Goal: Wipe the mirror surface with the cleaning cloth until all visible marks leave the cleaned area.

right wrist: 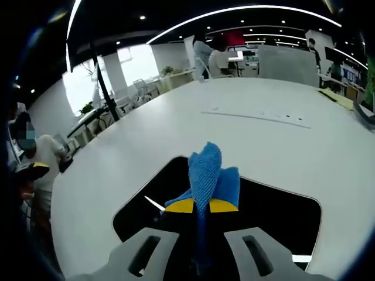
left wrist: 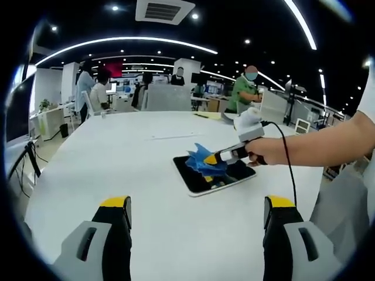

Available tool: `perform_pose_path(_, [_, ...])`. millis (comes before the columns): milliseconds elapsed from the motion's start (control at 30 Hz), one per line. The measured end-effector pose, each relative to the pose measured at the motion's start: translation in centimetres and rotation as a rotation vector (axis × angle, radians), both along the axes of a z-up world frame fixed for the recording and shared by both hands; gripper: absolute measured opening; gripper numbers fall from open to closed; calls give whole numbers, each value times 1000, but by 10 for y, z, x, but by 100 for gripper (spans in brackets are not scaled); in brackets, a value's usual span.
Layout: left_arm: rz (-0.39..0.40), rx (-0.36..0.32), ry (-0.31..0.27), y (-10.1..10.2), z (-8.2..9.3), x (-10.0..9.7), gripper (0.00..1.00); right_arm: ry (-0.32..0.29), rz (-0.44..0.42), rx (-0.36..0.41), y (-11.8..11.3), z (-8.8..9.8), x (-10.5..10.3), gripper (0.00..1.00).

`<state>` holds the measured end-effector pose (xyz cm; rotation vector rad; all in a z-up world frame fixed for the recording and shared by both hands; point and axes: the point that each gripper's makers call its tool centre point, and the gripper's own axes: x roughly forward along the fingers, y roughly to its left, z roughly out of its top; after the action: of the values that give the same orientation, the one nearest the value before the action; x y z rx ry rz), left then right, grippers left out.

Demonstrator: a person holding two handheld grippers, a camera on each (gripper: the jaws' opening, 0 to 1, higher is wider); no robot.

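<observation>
So you're mid-wipe here, I'd say. Your right claw (right wrist: 201, 206) is clamped on the blue cloth (right wrist: 208, 170), which bunches up just past the yellow tips and sticks out ahead of them. The mirror (right wrist: 275, 213) lies flat on the white table (right wrist: 246, 140) directly under and in front of that claw, its dark glass spreading out to both sides of the tips. From the left gripper view you can see the same thing from across the table: the right claw (left wrist: 221, 157) comes in from the side with the cloth (left wrist: 205, 161) pressed down on the mirror (left wrist: 205, 181), your hand (left wrist: 266, 152) behind it.

Your left claw (left wrist: 197, 209) is wide open, holding nothing, hovering over bare table with the mirror well ahead of it between the two jaws (so it's basically just watching).

I can't make out any marks on the glass from either view, too dark and reflective. Next move, as I read it: keep the cloth flat on the glass and sweep toward the parts beside the claw. Watch that the mirror doesn't slide on that smooth tabletop.
</observation>
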<state>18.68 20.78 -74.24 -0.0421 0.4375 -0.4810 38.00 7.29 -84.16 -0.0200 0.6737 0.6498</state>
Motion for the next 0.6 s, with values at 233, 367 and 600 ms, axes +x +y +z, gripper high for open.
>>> perform_pose_path(233, [14,-1,10,7,-4,-1,94,-3,0,-5,5,-2,14,2])
perform_pose_path(367, [17,0,16,10,-6,-2,94,-5,-2,-4,9,-3,20,2])
perform_pose_path(600, [21,3,23,18,-11,-2,94,-8,-2,-1,20,-1,26,2])
